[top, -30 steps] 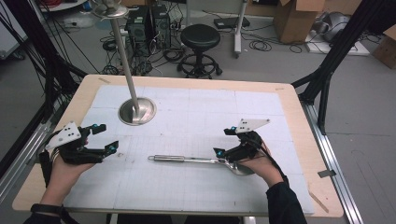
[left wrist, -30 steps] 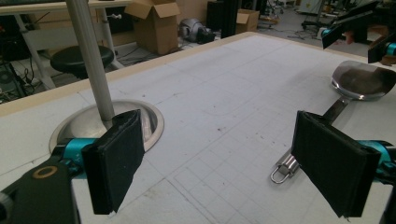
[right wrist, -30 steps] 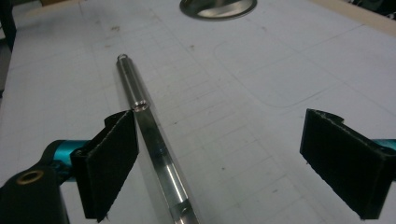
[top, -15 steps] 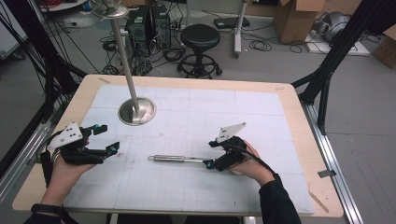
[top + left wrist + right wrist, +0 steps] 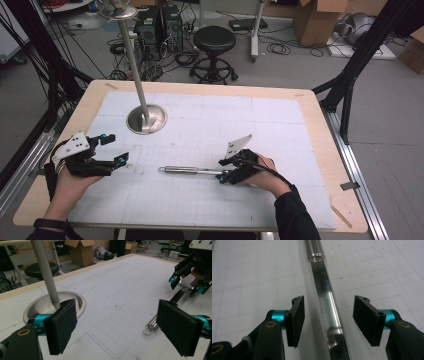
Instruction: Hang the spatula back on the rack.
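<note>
A long shiny metal utensil (image 5: 185, 170) lies flat on the white gridded mat, its ring end pointing left. My right gripper (image 5: 223, 175) is open and low over it, one pad on each side of the flat shank (image 5: 324, 297) without touching it. The thicker round handle (image 5: 315, 250) runs on ahead of the jaws. The utensil's right end is hidden under the hand. My left gripper (image 5: 116, 148) is open near the mat's left edge, with nothing between its pads. In the left gripper view the ring end (image 5: 150, 328) lies ahead of the right pad, and the right gripper (image 5: 187, 283) is beyond it.
A metal stand with a round dished base (image 5: 146, 119) and a tall pole (image 5: 132, 55) rises at the back left of the mat, just ahead of my left gripper. The wooden table edge (image 5: 340, 165) frames the mat. A stool (image 5: 215, 40) and cables lie on the floor behind.
My right gripper has moved left along the utensil, from its right end toward the handle, and sits lower over the shank. The utensil and the left gripper have stayed put.
</note>
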